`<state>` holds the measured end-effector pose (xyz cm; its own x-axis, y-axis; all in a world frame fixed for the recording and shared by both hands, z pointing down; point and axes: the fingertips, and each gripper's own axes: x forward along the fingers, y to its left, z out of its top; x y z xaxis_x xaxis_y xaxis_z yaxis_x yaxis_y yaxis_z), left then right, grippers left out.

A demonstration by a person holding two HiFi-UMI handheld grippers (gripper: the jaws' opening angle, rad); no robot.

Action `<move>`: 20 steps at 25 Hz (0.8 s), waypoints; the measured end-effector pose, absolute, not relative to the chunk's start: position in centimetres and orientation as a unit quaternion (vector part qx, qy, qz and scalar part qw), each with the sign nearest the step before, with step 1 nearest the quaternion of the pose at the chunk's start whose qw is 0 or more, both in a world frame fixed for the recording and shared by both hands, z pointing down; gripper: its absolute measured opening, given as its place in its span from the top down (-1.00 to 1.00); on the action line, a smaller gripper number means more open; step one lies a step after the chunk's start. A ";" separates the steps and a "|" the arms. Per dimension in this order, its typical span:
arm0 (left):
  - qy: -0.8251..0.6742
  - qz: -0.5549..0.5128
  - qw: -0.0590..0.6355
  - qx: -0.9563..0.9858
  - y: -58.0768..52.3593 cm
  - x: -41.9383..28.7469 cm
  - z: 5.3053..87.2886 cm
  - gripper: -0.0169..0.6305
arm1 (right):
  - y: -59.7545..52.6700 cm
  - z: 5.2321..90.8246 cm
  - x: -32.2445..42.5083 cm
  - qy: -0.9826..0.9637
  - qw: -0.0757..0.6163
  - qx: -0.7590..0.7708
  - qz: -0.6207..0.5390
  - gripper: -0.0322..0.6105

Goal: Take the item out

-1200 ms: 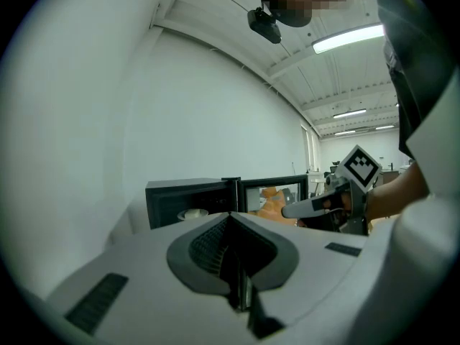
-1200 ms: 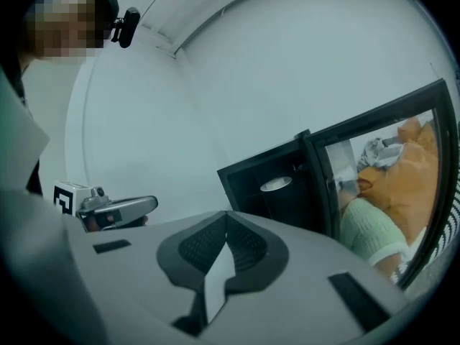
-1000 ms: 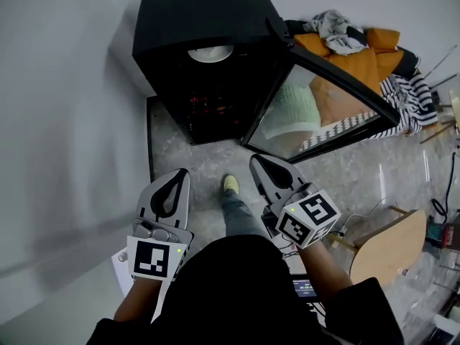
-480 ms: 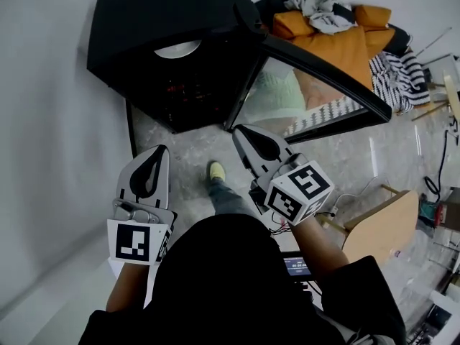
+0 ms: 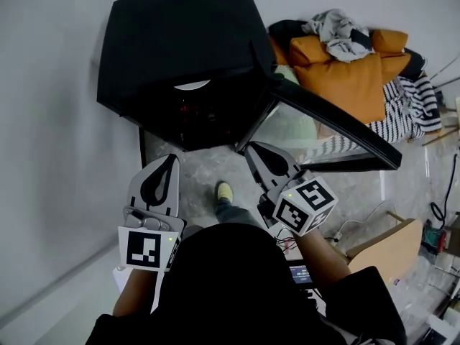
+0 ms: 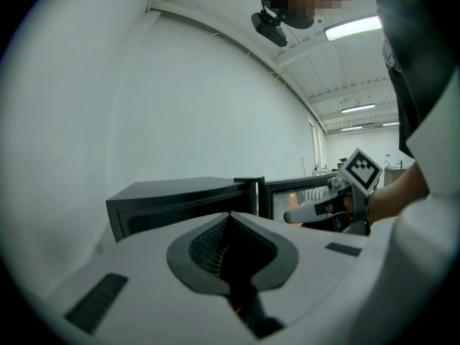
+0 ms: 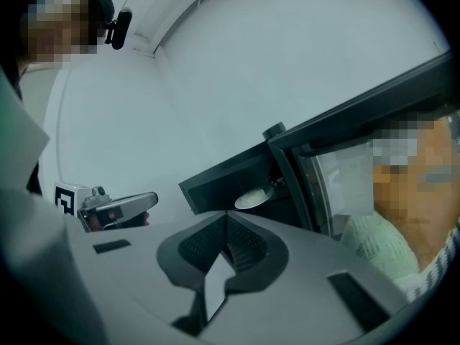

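Observation:
A black cabinet (image 5: 180, 42) stands on the floor against the wall, its glass door (image 5: 338, 131) swung open to the right. Inside, near the top, lies a white plate (image 5: 192, 85), which also shows in the right gripper view as a pale plate (image 7: 253, 198). My left gripper (image 5: 171, 159) is held in front of the cabinet's open front, shut and with nothing in it. My right gripper (image 5: 252, 148) points at the lower corner of the door, also shut and holding nothing. Both are apart from the plate.
An orange sofa (image 5: 345, 70) with crumpled clothes (image 5: 341, 31) and a striped cloth (image 5: 417, 113) stands behind the door. A wooden seat (image 5: 377, 246) and cables (image 5: 438, 214) lie at the right. My foot (image 5: 225, 191) is on the stone floor; a grey wall (image 5: 50, 121) runs along the left.
The head view has swung and the cabinet looks nearer. Both grippers stay shut, now a little closer to the open front.

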<state>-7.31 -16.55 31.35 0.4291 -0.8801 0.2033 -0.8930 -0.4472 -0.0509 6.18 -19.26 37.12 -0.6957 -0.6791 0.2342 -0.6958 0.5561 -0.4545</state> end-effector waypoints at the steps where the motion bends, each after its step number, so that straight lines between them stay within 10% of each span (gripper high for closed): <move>1: -0.528 0.101 0.031 0.843 -16.8 -7.5 31.4 0.92 | -19.5 37.3 5.9 -0.883 0.017 0.386 0.268 0.88; 20: -0.528 0.111 0.021 0.842 -17.3 -8.1 31.4 0.92 | -21.2 37.7 4.3 -0.884 0.004 0.375 0.280 0.88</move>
<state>-8.09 -17.31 31.41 0.4176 -0.8840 0.2101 -0.8935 -0.4415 -0.0817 4.29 -21.23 37.73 -0.7189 -0.6605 0.2169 -0.6648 0.5620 -0.4922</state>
